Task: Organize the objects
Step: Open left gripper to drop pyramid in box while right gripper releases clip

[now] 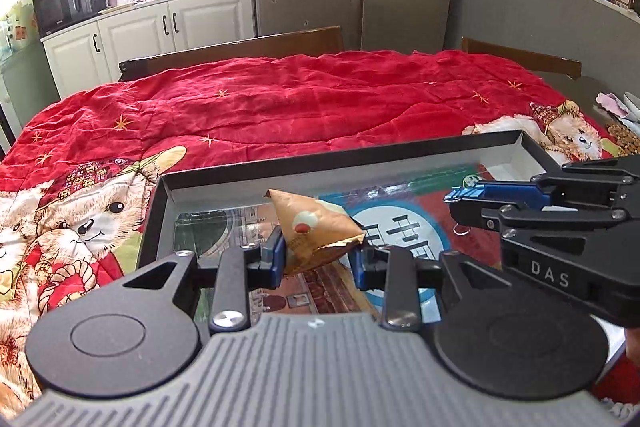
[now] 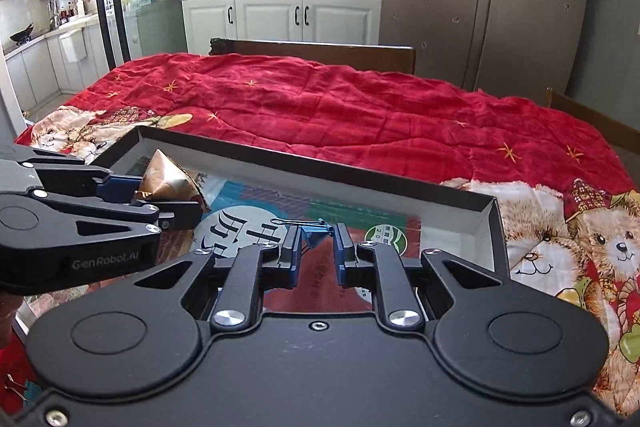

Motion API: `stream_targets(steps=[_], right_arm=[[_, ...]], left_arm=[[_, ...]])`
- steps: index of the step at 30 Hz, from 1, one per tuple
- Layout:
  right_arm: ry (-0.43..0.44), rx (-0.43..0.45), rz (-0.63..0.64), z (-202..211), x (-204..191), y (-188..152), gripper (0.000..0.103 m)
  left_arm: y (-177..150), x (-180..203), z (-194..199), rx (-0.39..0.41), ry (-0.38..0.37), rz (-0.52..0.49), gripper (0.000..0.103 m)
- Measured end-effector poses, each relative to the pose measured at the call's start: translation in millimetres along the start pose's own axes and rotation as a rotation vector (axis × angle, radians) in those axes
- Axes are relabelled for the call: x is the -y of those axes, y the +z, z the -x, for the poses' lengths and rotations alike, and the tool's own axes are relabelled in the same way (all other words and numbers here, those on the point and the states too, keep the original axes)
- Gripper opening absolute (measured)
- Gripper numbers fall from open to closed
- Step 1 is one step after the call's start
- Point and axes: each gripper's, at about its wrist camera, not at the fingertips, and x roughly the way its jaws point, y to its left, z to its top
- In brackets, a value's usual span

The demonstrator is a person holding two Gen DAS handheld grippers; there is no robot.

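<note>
1. While both hands hang over the shallow black tray [image 1: 160,195], your left gripper [image 1: 320,259] has its jaws clamped on a gold triangular packet [image 1: 316,227]; the pads pinch its lower end and its pointed tip sticks up and away from you.
2. Your right gripper [image 2: 316,247] is nearly closed, its jaws nipping a small blue binder clip [image 2: 314,233]. The clip's wire handle [image 2: 288,223] pokes out toward the tray's left half. From the left wrist view, that same gripper [image 1: 460,205] shows its fingers drawn together.
3. Both items are airborne above the tray's printed floor, neither resting on it yet, as far as I can judge.
4. Here's the relation that matters: the packet sits over the tray's left-middle, the clip over its right-middle, so each hand is already nearer its own half. No crossing needed, I'd say.
5. Both drop spots lie straight below the jaws, so you'd likely lower and let go.
6. Outside the tray, the red bear-print blanket [image 2: 360,107] spreads on every side.
</note>
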Motion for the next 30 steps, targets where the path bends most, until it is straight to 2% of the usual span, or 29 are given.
stream_targets(steps=[9, 11, 13, 16, 20, 30], right_arm=[[-0.005, -0.047, -0.016, -8.3, 2.6, 1.1, 0.016], [-0.009, -0.054, -0.019, -9.4, 2.6, 1.1, 0.017], [-0.017, -0.055, -0.025, -9.1, 3.4, 1.2, 0.018], [-0.024, -0.056, -0.032, -9.2, 4.7, 1.7, 0.023], [-0.026, -0.048, -0.03, -7.4, 4.4, 1.6, 0.038], [-0.031, -0.03, -0.023, -0.3, 3.6, 0.8, 0.039]], left_arm=[[-3.1, 1.0, -7.0, -0.049, -0.006, -0.012, 0.037], [-3.7, 0.8, -6.8, -0.047, -0.005, -0.009, 0.044], [-3.8, 0.7, -6.6, -0.046, -0.004, -0.004, 0.045], [-3.7, 0.1, -5.3, -0.042, -0.001, 0.001, 0.057], [-4.1, -1.2, -3.9, -0.037, 0.008, 0.007, 0.066], [-6.5, -1.1, 5.7, -0.024, 0.027, -0.01, 0.071]])
